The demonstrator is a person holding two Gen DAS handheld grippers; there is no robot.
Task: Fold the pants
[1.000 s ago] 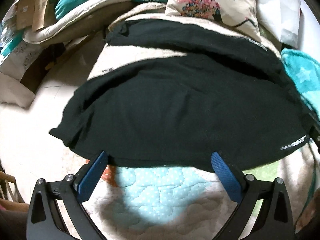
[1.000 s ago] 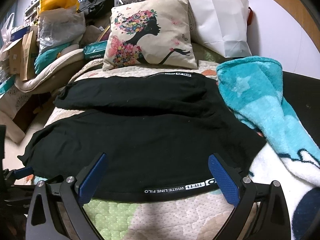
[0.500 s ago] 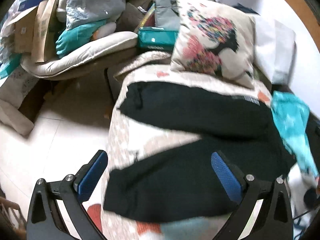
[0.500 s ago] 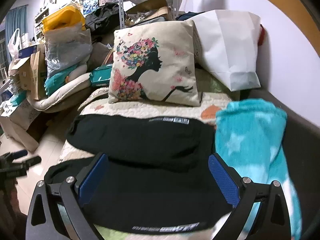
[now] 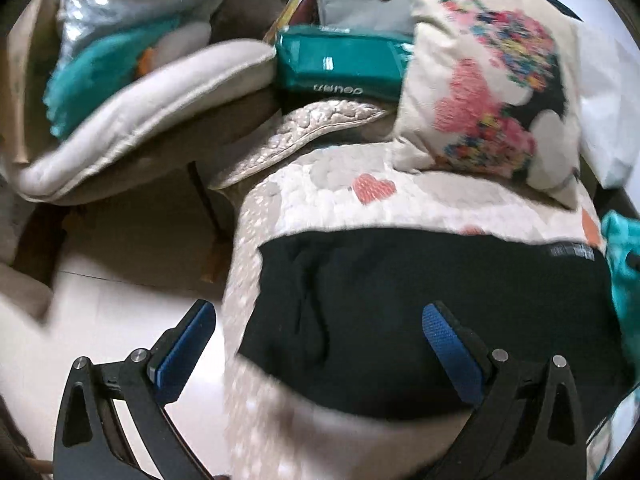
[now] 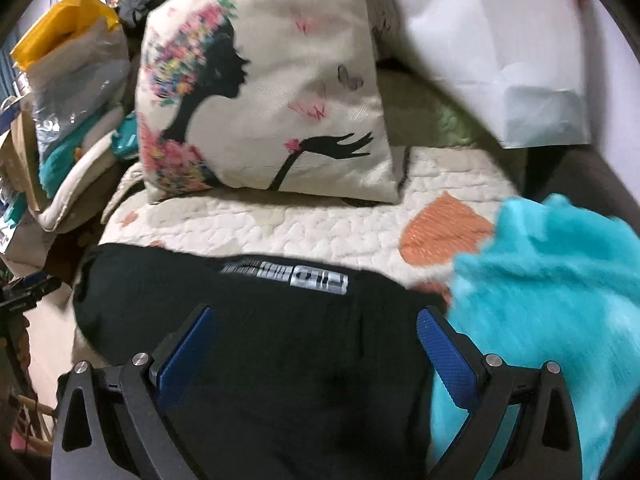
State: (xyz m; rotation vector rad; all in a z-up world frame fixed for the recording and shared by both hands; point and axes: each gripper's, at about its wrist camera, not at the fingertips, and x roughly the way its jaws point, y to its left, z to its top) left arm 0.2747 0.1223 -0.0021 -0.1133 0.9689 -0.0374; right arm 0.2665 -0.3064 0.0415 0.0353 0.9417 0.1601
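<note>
Black pants (image 5: 400,292) lie spread on a quilted cover (image 5: 320,196); they also show in the right wrist view (image 6: 280,340) with a white logo strip (image 6: 304,276) at the far edge. My left gripper (image 5: 316,344) is open and empty, hovering over the pants' left end near the cover's edge. My right gripper (image 6: 316,344) is open and empty, above the pants' right part, beside a turquoise fleece blanket (image 6: 560,300). Both views are motion-blurred.
A printed cushion (image 6: 272,92) leans behind the pants, with a white bag (image 6: 500,40) to its right. A teal package (image 5: 340,64), a beige pad (image 5: 140,120) and piled bags stand at the left. Pale floor (image 5: 100,320) lies left of the cover.
Both grippers have moved forward over the pants toward the far leg and cushion. The near waistband and hem have dropped out of view. Both grippers stay open.
</note>
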